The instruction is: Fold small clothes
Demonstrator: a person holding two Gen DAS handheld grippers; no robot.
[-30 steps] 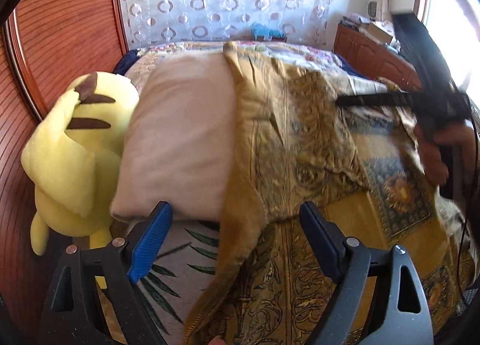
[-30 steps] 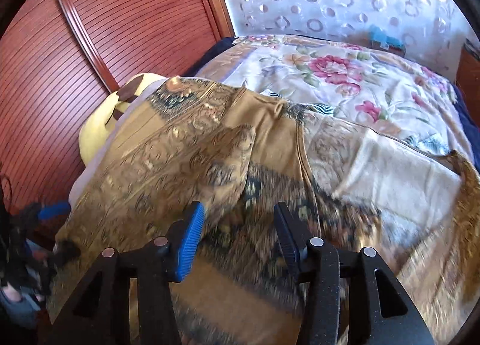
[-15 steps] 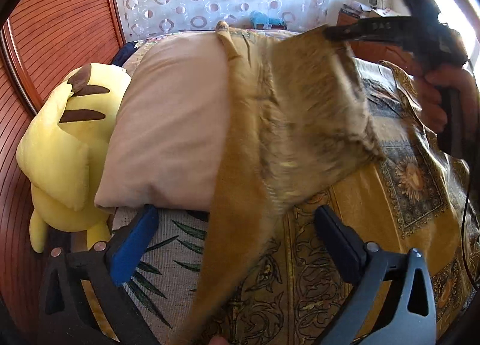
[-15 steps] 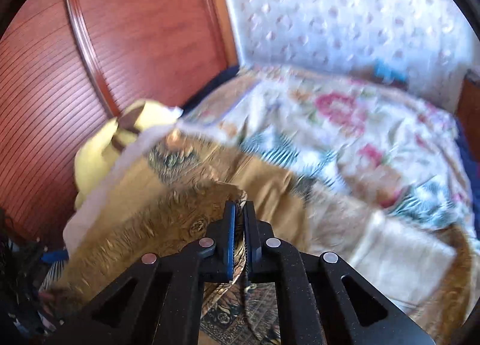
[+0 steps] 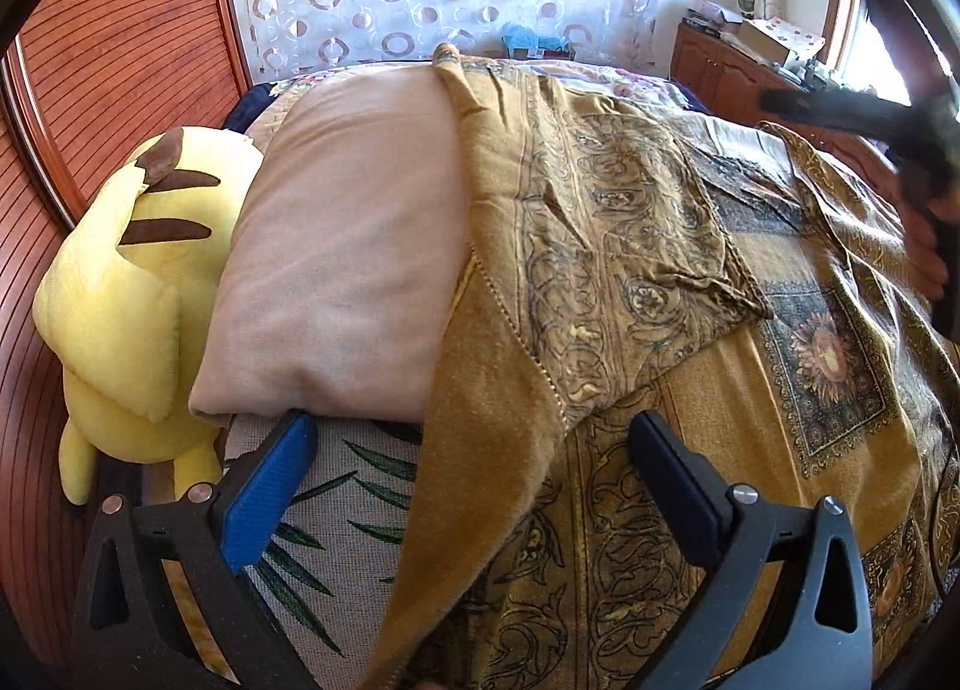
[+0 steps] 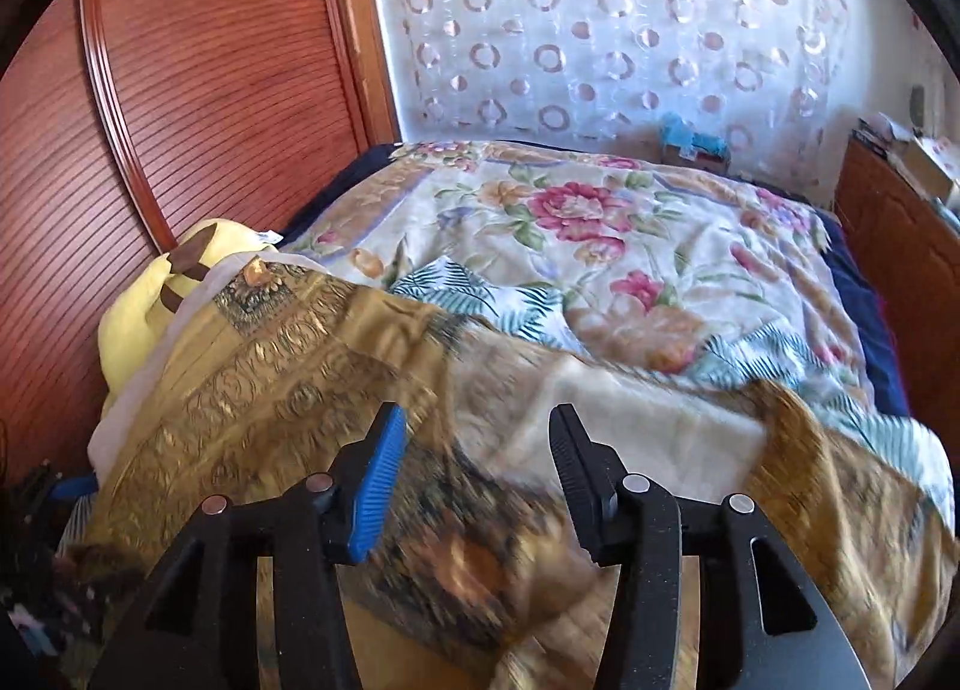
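Left wrist view: left tongs (image 5: 474,444) standing fully apart, empty, hovering over the near edge of the gold patterned garment (image 5: 606,246) on the bed (image 6: 600,246). Garment is lying draped half over the beige pillow (image 5: 342,246), with a folded flap sitting on top at about 1 o'clock from the left tongs. A plain gold hem strip is running from 12 o'clock down between the two pads toward 6 o'clock, so its long axis is lining up roughly with the tongs' pointing line; neither pad is pressing on it. Yellow plush toy (image 5: 126,300) is lying at 9 o'clock, beside the pillow.

Right tongs (image 5: 852,111) are showing blurred at 2 o'clock, a hand (image 5: 927,252) gripping the handle, well apart from the left ones. Right wrist view: right tongs (image 6: 477,474) are opening, nothing clamped, cloth lying below and blurred.

Judgement: the hem strip is nearer the left tongs, so the next grab probably falls to them, closing across the strip, not along it. Right tongs would need to be coming back toward 8 o'clock to reach any free edge.
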